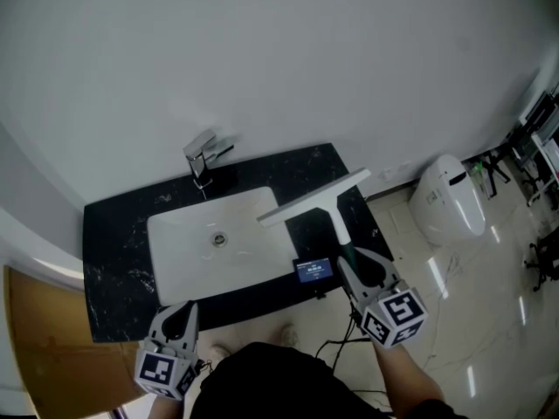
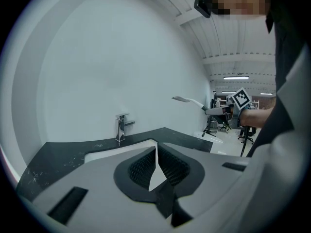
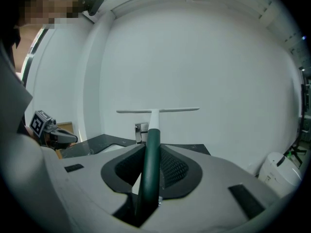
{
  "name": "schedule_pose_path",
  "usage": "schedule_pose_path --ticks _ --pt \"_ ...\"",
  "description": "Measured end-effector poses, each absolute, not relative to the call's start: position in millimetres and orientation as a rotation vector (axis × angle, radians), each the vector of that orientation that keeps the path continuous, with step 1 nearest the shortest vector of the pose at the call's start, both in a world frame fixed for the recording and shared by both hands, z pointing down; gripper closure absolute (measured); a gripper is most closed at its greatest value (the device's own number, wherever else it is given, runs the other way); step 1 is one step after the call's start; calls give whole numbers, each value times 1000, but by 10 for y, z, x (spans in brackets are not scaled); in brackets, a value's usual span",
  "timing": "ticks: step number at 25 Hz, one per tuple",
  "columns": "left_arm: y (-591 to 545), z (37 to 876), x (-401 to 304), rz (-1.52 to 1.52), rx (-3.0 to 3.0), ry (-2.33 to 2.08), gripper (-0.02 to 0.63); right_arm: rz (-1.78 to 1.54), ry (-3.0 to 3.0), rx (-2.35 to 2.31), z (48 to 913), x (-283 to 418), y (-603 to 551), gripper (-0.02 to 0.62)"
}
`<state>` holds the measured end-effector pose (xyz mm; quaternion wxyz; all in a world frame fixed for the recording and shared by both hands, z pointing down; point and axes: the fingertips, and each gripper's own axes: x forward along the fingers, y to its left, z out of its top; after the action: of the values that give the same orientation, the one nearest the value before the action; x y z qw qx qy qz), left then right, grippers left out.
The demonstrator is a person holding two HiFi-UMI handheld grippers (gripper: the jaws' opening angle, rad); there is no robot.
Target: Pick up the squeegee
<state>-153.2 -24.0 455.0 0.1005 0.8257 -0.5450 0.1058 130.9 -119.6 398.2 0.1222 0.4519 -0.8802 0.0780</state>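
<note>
Two grippers sit nearest, low at the front edge of the countertop (image 1: 113, 260). Left gripper (image 1: 181, 311) waits by the front left corner, jaws closed together with nothing between them. Right gripper (image 1: 349, 256) sits towards the front right corner, jaws clamped firmly on the dark green grip of the squeegee (image 1: 336, 221). Just beside it, at the front edge, lies a small device with a blue screen (image 1: 314, 271).

Farther out, held in the air over the right end of the countertop, runs the white shaft, then the long blade crosswise, reaching partly over the right rim of the sink (image 1: 175, 234). Beyond, at the back edge, stands the tap (image 1: 203, 160).

Probably light and stiff, plastic by the look, with a softer wiping edge. Smooth round grip, so likely to twist in the jaws if squeezed weakly. Long blade far from the hold, so likely to swing and tip easily. Best taken on the green grip, as now, perhaps nearer the shaft for steadier control.
</note>
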Motion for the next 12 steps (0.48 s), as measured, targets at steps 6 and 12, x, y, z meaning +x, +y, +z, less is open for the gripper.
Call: schedule_pose_path --ticks 6,12 --pt "-264 4550 -1544 306 2433 -1614 598 212 -2557 1313 3995 1303 -1240 500" --pt "-258 4553 -1576 308 2433 -1621 598 216 -2570 1320 3969 1285 -1254 500"
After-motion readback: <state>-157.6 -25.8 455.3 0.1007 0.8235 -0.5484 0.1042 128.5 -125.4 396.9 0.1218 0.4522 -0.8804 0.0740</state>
